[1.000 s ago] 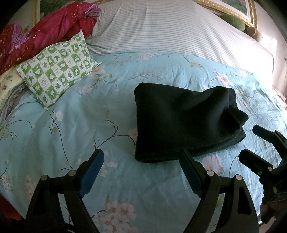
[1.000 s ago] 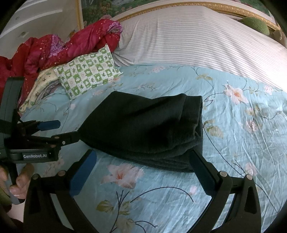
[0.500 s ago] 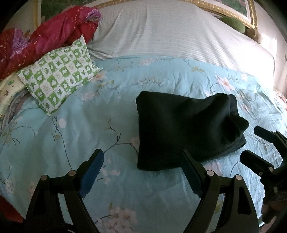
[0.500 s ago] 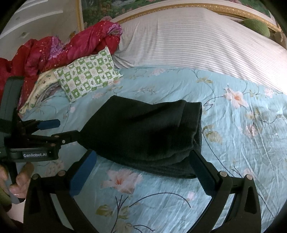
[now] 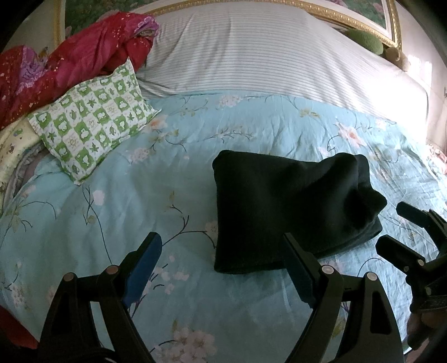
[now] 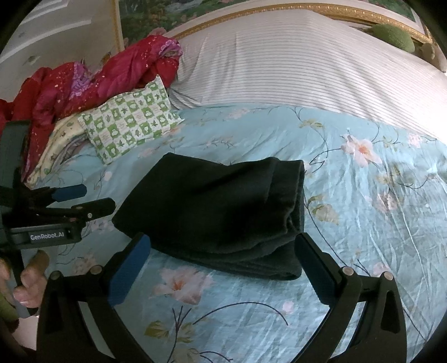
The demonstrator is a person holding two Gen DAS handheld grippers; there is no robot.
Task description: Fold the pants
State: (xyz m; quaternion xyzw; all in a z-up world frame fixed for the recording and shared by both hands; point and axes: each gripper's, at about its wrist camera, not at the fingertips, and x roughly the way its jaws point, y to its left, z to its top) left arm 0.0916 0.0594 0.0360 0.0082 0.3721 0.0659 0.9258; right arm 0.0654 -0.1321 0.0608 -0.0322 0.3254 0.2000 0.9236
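Both grippers hang over the bed with jaws spread wide and nothing between the blue pads; the left gripper (image 5: 222, 264) hovers above the light blue floral quilt (image 5: 117, 201), its right finger overlapping the near corner of the folded black fleece pants (image 5: 287, 206) in the picture, though whether it touches the cloth cannot be told; the right gripper (image 6: 223, 261) likewise stands open just short of the pants' (image 6: 218, 206) near edge, both fingers framing that edge without pinching it. Each gripper tilts downward toward the quilt; in the right wrist view the left gripper shows at the left edge, pointing across toward the pants, with white lettering "GenRobot.AI" (image 6: 47, 237) readable on its black body; fingers of the person's left hand (image 6: 28, 282) curl round its handle below. In the left wrist view the right gripper's black fingers enter from the right edge, near the pants' thick folded end.

The pants lie as a compact rectangle in the middle of the quilt, layered folds stacked at the right side; beyond them to the left sits a green-and-white checked pillow (image 5: 92, 131), then a crumpled red patterned blanket (image 5: 69, 69); farthest back stretches a grey striped sheet (image 5: 265, 53) below a gilt picture frame (image 5: 363, 25).
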